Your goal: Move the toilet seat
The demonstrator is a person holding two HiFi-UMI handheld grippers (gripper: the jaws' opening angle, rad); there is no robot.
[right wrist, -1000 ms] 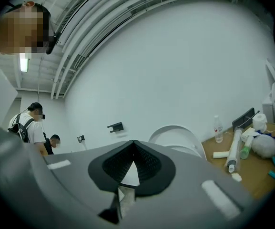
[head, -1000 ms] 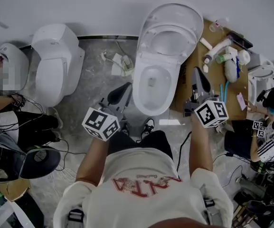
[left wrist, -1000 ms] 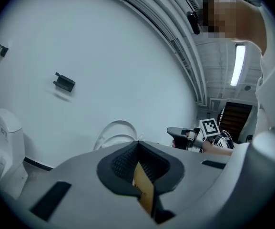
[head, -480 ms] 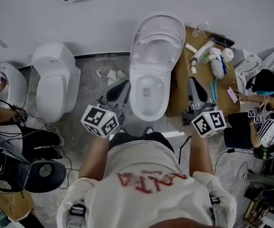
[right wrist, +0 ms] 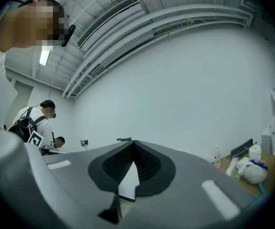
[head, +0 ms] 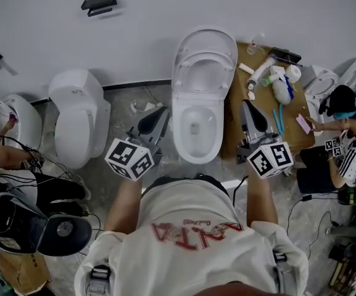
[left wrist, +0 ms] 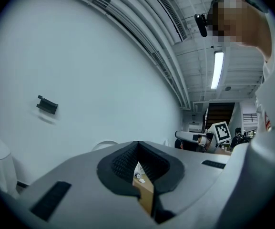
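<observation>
Tongs on both sides are clenched and empty: the left tongs [head: 160,113] and right tongs [head: 248,107] hang either side of the toilet bowl [head: 179,128], touching nothing. Farther back, the toilet seat [head: 205,55] stands raised against its lid by the wall. Bringing it down seems not yet begun.

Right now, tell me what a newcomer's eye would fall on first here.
The white toilet in the middle, its seat tipped up against the wall, draws the eye first. The left gripper and right gripper, both shut and empty, flank it. Cardboard strewn with bottles lies to its right, and a second toilet, lid down, stands to its left.
</observation>
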